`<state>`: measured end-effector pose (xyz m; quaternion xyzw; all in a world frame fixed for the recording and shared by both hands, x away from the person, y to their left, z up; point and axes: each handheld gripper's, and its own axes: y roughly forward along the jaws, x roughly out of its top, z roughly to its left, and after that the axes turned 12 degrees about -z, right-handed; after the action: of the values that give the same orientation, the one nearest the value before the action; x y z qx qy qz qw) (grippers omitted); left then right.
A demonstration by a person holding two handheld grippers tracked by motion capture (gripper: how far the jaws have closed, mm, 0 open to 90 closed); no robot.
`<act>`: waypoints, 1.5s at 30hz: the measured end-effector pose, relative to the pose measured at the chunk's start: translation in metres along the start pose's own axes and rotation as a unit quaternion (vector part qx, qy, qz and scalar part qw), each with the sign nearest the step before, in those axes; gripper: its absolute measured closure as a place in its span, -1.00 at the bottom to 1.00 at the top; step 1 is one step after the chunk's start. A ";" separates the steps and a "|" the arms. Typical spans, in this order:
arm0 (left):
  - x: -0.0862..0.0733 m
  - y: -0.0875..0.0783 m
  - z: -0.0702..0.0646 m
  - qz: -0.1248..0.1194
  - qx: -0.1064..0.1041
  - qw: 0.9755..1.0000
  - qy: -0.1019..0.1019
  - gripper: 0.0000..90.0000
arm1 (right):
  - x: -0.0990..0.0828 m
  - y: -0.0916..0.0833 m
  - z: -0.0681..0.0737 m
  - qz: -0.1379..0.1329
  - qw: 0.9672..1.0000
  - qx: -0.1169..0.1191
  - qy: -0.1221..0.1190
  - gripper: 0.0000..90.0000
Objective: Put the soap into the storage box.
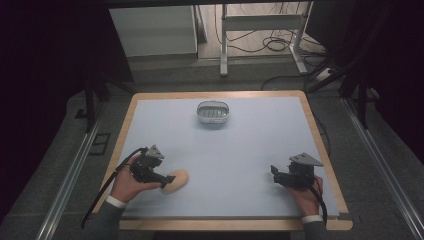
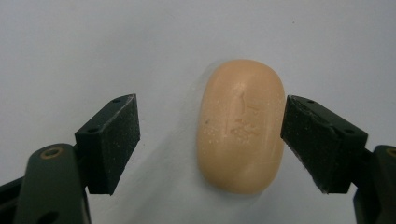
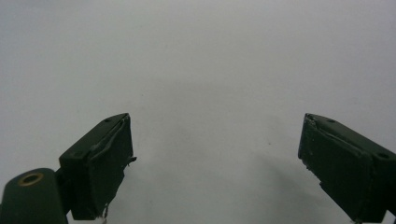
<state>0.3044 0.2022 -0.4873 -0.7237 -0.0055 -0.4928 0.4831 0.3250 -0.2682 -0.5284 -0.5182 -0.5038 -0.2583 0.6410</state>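
A peach-coloured oval bar of soap (image 1: pixel 176 181) lies on the pale blue table mat (image 1: pixel 235 150) at the front left. My left gripper (image 1: pixel 165 181) reaches over it from the left. In the left gripper view the soap (image 2: pixel 241 125) sits between the jaws of the open left gripper (image 2: pixel 210 142): the right pad (image 2: pixel 317 140) is close against its side and the left pad (image 2: pixel 112 140) stands well away. My right gripper (image 1: pixel 274 172) rests at the front right, and the right gripper view shows the right gripper (image 3: pixel 215 168) open over bare mat.
A small oval metal dish (image 1: pixel 213 112) with a slotted insert stands at the back middle of the mat. The table's wooden rim (image 1: pixel 315 125) frames the mat. Beyond it are table legs and cables on the floor.
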 end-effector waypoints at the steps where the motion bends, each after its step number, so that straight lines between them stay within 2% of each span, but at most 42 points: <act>1: 0.000 0.000 0.000 0.000 0.000 1.000 0.000 -0.55 | 0.000 0.000 0.000 0.000 1.000 0.000 0.000 -0.77; 9: -0.001 0.008 -0.009 0.014 -0.010 1.000 0.007 -0.56 | 0.000 0.000 0.000 -0.001 1.000 -0.002 0.000 -0.77; 22: -0.003 0.022 -0.015 0.041 -0.022 0.999 0.021 -0.55 | 0.000 0.000 -0.001 0.000 1.000 -0.002 0.001 -0.77; 35: -0.004 0.035 -0.019 0.063 -0.023 0.997 0.029 -0.51 | 0.000 0.000 -0.001 0.000 1.000 -0.001 0.003 -0.77; 39: -0.005 0.038 -0.019 0.068 -0.020 0.997 0.030 -0.47 | 0.000 0.000 -0.001 0.000 1.000 -0.001 0.003 -0.77; 42: -0.005 0.039 -0.019 0.066 -0.021 0.997 0.032 -0.30 | 0.000 0.000 -0.001 0.000 1.000 -0.001 0.003 -0.77; 45: -0.005 0.039 -0.018 0.066 -0.023 0.997 0.032 -0.28 | 0.000 0.000 -0.001 0.000 1.000 -0.001 0.004 -0.77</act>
<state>0.3080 0.1709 -0.5171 -0.7174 0.0696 -0.4826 0.4976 0.3255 -0.2691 -0.5284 -0.5175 -0.5010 -0.2607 0.6428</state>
